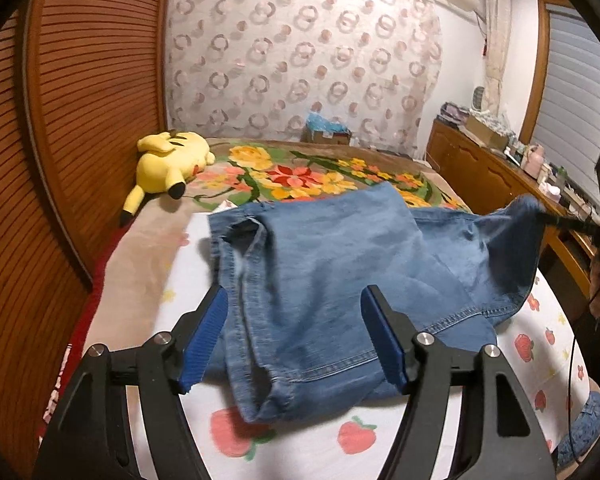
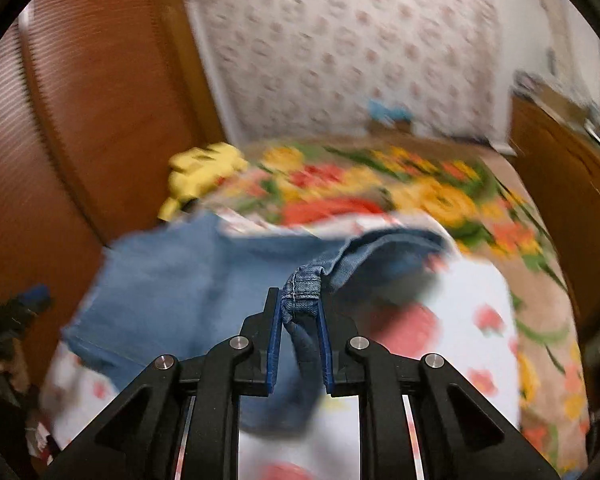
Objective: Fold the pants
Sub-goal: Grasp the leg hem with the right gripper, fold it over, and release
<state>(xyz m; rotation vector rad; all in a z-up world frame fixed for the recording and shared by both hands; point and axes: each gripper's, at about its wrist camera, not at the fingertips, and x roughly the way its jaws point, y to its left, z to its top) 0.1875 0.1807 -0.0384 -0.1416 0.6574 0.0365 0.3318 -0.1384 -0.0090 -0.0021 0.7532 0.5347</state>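
Note:
Blue denim pants [image 1: 320, 264] lie crumpled on a white strawberry-print sheet [image 1: 300, 444] on the bed. My left gripper [image 1: 295, 294] hovers open just above their near part, its blue pads [image 1: 206, 332] standing wide on either side of a denim fold without pressing it. My right gripper [image 2: 298, 298] is shut on a stitched hem of the pants [image 2: 172, 280], and the cloth hangs off the sheet from that grip. In the left wrist view the right gripper [image 1: 550, 218] shows at the right edge, holding that corner lifted. The right wrist view is blurred.
A yellow plush toy [image 1: 168, 160] lies at the far left on a floral blanket [image 1: 300, 172]. A louvred wooden wardrobe [image 1: 80, 100] lines the left side, a cluttered wooden dresser [image 1: 480, 164] the right. A cardboard box [image 1: 326, 132] sits by the far wall.

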